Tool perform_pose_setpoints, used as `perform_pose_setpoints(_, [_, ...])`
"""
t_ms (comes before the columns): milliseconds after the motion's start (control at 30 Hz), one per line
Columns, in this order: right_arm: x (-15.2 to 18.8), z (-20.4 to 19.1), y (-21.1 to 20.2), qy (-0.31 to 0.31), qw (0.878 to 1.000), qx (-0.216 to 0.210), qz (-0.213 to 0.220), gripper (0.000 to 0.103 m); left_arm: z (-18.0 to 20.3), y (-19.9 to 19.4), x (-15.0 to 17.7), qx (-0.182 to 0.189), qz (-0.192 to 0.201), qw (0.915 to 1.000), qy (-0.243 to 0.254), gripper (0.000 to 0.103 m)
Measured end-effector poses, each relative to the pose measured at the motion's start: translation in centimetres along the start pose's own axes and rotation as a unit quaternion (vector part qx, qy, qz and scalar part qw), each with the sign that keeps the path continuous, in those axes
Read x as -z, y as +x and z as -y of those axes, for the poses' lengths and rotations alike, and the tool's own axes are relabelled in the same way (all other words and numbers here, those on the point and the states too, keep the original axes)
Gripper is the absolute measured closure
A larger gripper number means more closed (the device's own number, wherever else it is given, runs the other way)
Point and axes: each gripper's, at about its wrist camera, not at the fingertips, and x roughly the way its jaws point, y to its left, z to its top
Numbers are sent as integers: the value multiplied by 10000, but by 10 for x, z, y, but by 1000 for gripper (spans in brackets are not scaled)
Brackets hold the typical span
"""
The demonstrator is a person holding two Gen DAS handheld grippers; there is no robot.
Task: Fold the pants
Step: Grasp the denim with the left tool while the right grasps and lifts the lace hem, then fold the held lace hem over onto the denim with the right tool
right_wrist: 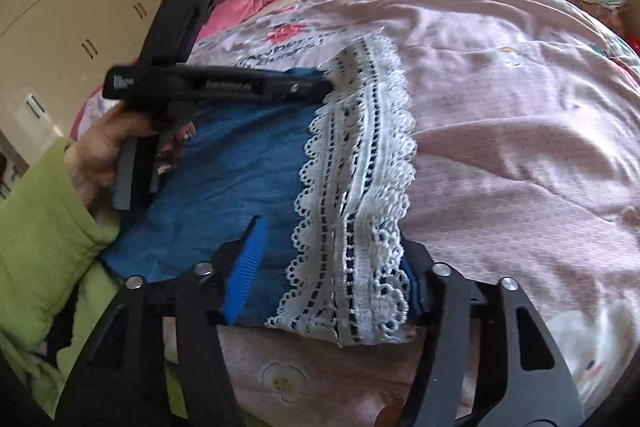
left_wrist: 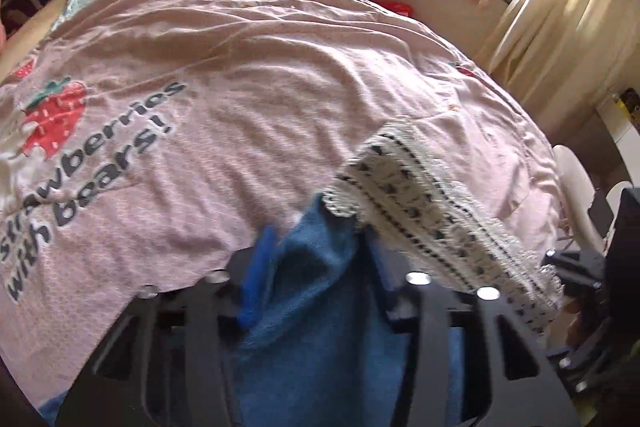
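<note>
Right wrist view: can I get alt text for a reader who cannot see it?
Both grippers grip blue pants with a white lace hem on a pink bedspread: the right gripper near the camera, the left gripper farther away, held by a hand in a green sleeve.

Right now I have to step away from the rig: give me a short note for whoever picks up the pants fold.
Left gripper: shut on the far corner of the blue denim pants, at the white lace hem.
Right gripper: shut on the near corner of that hem.
Pants lie on the pink strawberry-print bedspread.
Done: both hem corners gripped.
Left: probably carry the hem over to fold, then smooth.
</note>
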Motion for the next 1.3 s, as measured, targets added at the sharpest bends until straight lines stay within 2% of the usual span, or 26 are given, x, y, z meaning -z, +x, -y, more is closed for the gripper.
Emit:
perform_pose_setpoints(33, [-1, 0, 1, 28, 10000, -37, -1, 74, 2, 1, 1, 10, 3, 10000, -2, 72])
perform_pose_setpoints(67, [-2, 1, 2, 63, 10000, -76, 2, 86, 5, 1, 2, 15, 14, 10000, 10, 76])
perform_pose_setpoints(100, [-4, 0, 1, 74, 9999, -117, 13, 89, 6, 1, 3, 3, 21, 10000, 9, 79])
perform_pose_setpoints(367, [-26, -42, -12, -504, 9977, -377, 236, 90, -7, -20, 10, 379, 395, 9976, -423, 91])
perform_pose_setpoints(600, [-44, -110, -13, -1266, 9882, -776, 365, 90, -34, -78, 30, 581, 1083, 9882, -910, 91])
perform_pose_setpoints(733, [-44, -143, 2, -1607, 9821, -958, 198, 90, -54, -103, 52, 375, 1269, 9842, -1173, 86])
perform_pose_setpoints(833, [-38, -166, 20, -1914, 9764, -1003, -21, 90, -76, -116, 76, 101, 1327, 9792, -1534, 76])
perform_pose_setpoints(967, [-26, -192, 38, -2219, 9682, -1115, -294, 90, -107, -144, 121, -382, 1484, 9630, -2217, 64])
perform_pose_setpoints(1100, [-9, -221, 57, -2565, 9577, -1157, -602, 90, -123, -179, 165, -930, 1826, 9410, -2695, 62])
perform_pose_setpoints(1167, [-2, -233, 68, -2747, 9526, -1088, -731, 90, -131, -197, 186, -979, 2028, 9284, -2956, 59])
perform_pose_setpoints(1267, [9, -244, 81, -2941, 9472, -958, -849, 86, -137, -211, 203, -909, 2189, 9187, -3158, 58])
perform_pose_setpoints(1300, [10, -245, 83, -2948, 9467, -977, -858, 82, -137, -214, 206, -907, 2218, 9168, -3193, 57])
